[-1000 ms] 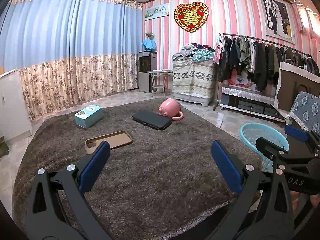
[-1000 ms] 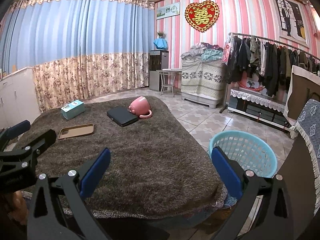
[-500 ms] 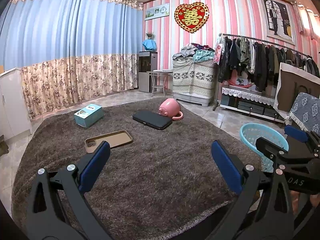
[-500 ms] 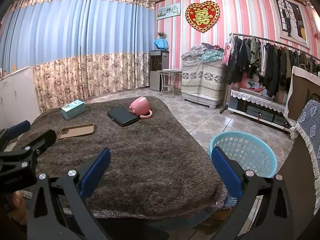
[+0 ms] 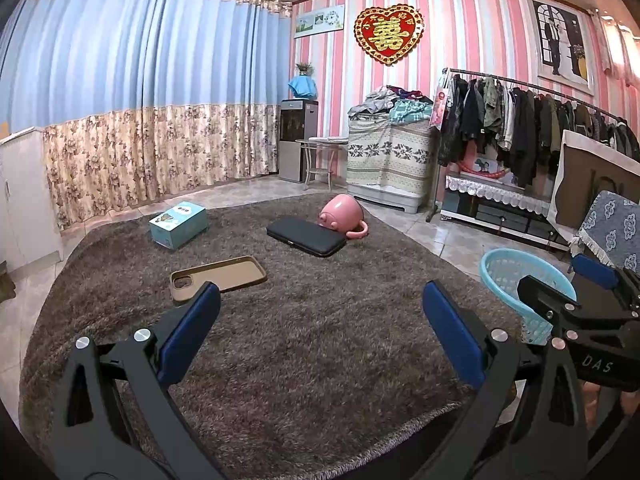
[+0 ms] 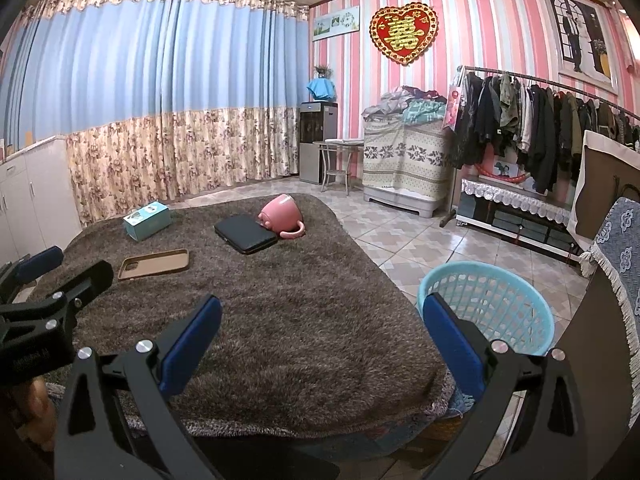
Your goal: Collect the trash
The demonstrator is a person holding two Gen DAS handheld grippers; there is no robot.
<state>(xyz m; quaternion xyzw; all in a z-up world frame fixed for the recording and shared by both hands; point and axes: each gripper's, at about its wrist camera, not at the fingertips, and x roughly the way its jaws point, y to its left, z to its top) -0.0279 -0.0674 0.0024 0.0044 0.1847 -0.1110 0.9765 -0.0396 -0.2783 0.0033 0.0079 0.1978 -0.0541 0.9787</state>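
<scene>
On the brown shag rug (image 5: 312,344) lie a brown phone case (image 5: 218,279), a teal box (image 5: 179,224), a black flat case (image 5: 306,236) and a tipped pink mug (image 5: 342,216). A light blue mesh basket (image 6: 486,304) stands on the tiled floor off the rug's right edge. My left gripper (image 5: 320,334) is open and empty over the rug's near part. My right gripper (image 6: 322,338) is open and empty near the rug's front right corner, beside the basket. The same items show in the right wrist view: phone case (image 6: 154,264), box (image 6: 146,221), black case (image 6: 245,233), mug (image 6: 280,216).
A clothes rack (image 5: 520,120) and low shelf line the right wall. A covered cabinet (image 5: 388,160), small table (image 5: 322,158) and water dispenser (image 5: 298,140) stand at the back. White cabinets (image 6: 36,200) stand at the left. A fringed blue cloth (image 6: 618,256) hangs at the right.
</scene>
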